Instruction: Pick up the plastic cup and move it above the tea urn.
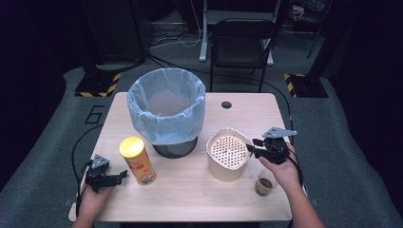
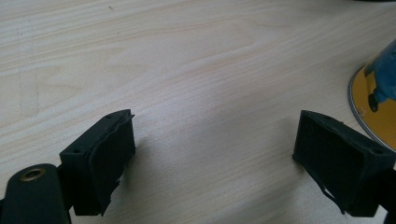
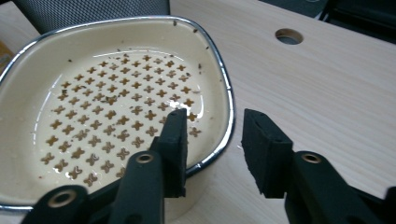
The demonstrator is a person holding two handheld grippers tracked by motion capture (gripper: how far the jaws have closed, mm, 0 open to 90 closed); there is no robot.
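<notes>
Gripping stage not yet complete; entry for one perforated cream basket.

- Lined waste bin: mesh body, pale blue bag, standing at the far side of the tabletop. Landmark for all places below.
- Perforated cream basket: near side of the bin and to its right, upright on the tabletop. Dark crumbs are scattered over its cross-shaped holes.
- Right gripper: at the basket's edge away from the bin. Fingers apart and astride the metal rim, one inside the wall, the other just outside with bare wood showing between it and the rim.
- Left gripper: near side of the bin, to its left. Fingers wide apart with nothing between them, low over bare wood.
- Yellow-lidded snack canister: upright, just before the bin.
- Small cup: brown contents, beyond the basket from the bin.

Judged progress: early. The basket appears unlifted and its crumbs not yet tipped out; closing on the rim, carrying to the bin and emptying likely remain.
</notes>
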